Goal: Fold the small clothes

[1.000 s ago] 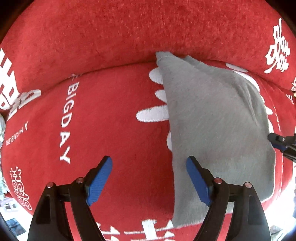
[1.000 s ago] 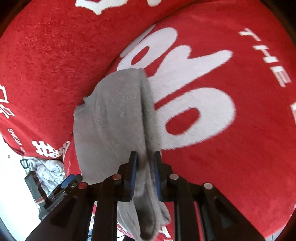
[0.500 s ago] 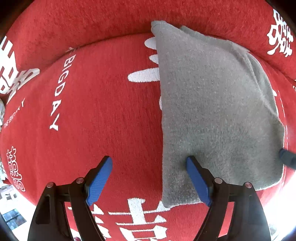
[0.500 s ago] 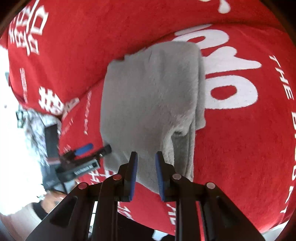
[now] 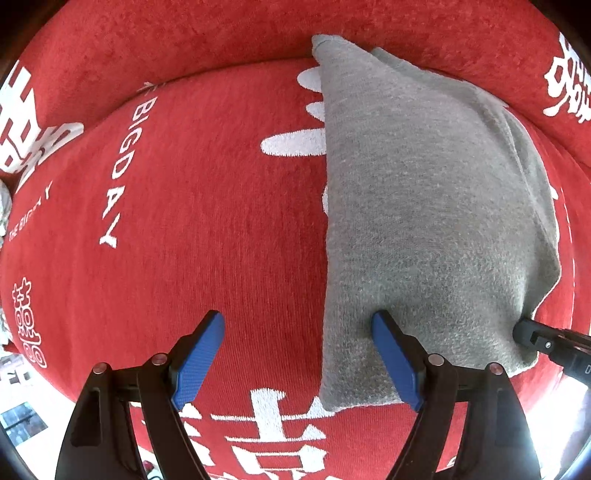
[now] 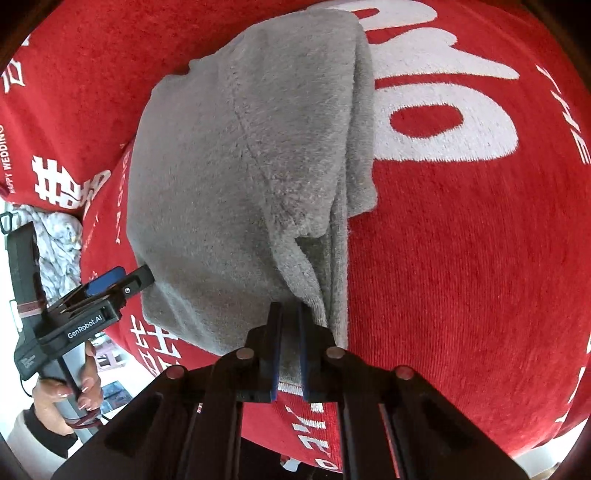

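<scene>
A grey fleece garment lies folded on a red cover with white lettering. My left gripper is open and empty over the garment's near left edge, its right finger over the cloth. My right gripper is shut on the garment's near edge, where loose layers bunch up. The left gripper also shows at the left of the right wrist view, and the right gripper's tip shows at the right edge of the left wrist view.
The red cover spreads over a seat and a raised back. A pale crumpled cloth lies off the left edge. The floor shows beyond the near edge.
The right gripper has carried the garment's edge over and down, so the garment lies flatter and closer in both views. The left gripper has stayed open by the near left edge.
</scene>
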### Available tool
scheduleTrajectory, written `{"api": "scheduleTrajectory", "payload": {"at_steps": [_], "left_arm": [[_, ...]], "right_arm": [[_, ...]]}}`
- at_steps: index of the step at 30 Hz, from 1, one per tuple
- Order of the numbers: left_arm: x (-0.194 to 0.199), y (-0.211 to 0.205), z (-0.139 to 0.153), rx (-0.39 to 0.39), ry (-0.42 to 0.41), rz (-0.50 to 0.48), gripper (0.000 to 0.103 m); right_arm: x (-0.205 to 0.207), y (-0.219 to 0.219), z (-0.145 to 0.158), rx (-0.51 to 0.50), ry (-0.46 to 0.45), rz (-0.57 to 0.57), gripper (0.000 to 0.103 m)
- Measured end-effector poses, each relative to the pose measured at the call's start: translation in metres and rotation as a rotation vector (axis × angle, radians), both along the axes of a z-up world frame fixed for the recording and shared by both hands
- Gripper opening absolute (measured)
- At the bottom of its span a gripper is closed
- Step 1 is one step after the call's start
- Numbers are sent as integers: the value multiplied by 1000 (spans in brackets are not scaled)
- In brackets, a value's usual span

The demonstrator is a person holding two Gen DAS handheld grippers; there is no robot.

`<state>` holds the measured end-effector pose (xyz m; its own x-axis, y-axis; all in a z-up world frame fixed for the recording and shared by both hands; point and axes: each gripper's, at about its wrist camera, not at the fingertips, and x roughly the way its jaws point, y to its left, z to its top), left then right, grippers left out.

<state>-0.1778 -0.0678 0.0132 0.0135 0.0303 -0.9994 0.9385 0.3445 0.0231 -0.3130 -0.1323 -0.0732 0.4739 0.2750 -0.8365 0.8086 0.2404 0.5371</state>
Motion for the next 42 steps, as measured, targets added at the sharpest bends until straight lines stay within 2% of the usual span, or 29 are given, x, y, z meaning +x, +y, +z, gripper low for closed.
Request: {"api": "scheduleTrajectory", "payload": {"at_steps": [15, 22, 23, 25, 26, 27, 31, 33, 34, 36, 37, 42], "left_arm": [[-10, 0, 7, 4, -20, -8, 83], [4, -1, 16, -37, -4, -27, 83], [7, -3, 20, -45, -4, -29, 83], [15, -8, 27, -70, 2, -21, 83], [18, -10, 30, -82, 9, -16, 83], [22, -13, 33, -96, 20, -10, 83], [36, -27, 37, -147, 73, 33, 83], [42, -34, 35, -180, 107, 56, 83], [42, -37, 35, -190, 121, 60, 83], [45, -44, 29, -204, 148, 60, 103], [44, -47, 28, -212, 158, 57, 103], [40, -68, 4, -165, 230, 11, 103]], "right_arm": [[3, -4, -1, 17, -9, -14, 7], [-6, -10, 12, 12, -26, -44, 12], [-9, -12, 16, 3, -36, -56, 13], [-16, -17, 22, -17, -50, -76, 25], [-20, -22, 25, -37, -47, -91, 40], [-24, -27, 28, -57, -47, -110, 49], [-39, -48, 30, -67, -66, -200, 51], [-46, -59, 26, -41, -97, -263, 63], [-50, -66, 23, -26, -118, -297, 64], [-53, -75, 18, -11, -140, -326, 66], [-53, -80, 15, -3, -148, -337, 66], [-52, -95, -6, 54, -217, -370, 68]]}}
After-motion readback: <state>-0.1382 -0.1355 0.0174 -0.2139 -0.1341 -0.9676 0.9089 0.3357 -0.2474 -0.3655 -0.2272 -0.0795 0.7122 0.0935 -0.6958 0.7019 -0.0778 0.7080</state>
